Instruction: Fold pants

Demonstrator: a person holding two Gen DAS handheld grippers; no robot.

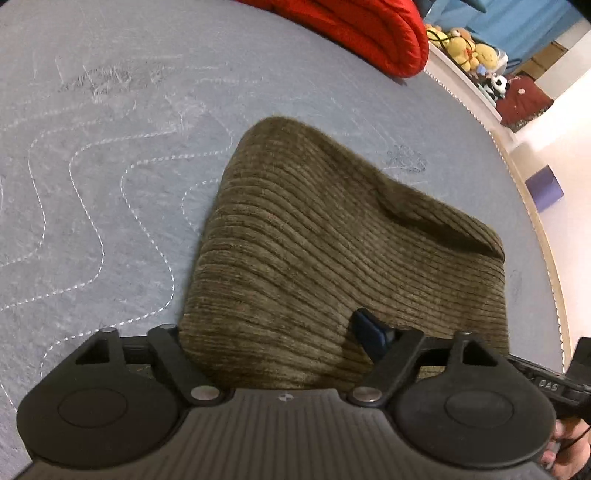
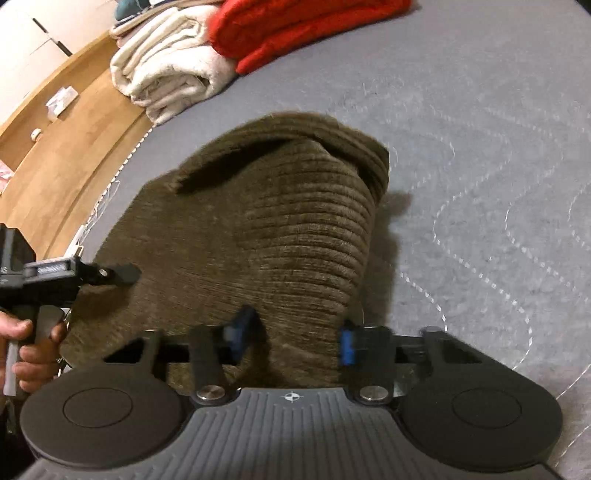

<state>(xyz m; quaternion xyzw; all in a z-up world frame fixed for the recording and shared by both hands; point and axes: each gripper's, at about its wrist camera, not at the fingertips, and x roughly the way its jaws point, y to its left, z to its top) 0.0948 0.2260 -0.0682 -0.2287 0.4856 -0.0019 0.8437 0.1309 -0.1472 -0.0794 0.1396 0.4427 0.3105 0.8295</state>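
The brown corduroy pants (image 1: 332, 251) lie folded in a thick bundle on the grey quilted bed cover (image 1: 110, 147). My left gripper (image 1: 273, 332) is open, its fingers spread over the near edge of the bundle; one blue pad (image 1: 371, 330) rests on the cloth and the other is hidden under it. In the right wrist view the pants (image 2: 258, 229) fill the middle. My right gripper (image 2: 295, 332) is open around the near end of a raised fold, with a blue pad (image 2: 347, 347) on each side. The left gripper's body shows in the right wrist view (image 2: 55, 277) at the left.
A red blanket (image 1: 369, 33) lies at the far side of the bed, next to a folded white blanket (image 2: 170, 70). Plush toys (image 1: 465, 48) sit on a shelf beyond the bed edge. A wooden floor (image 2: 66, 147) lies past the left edge.
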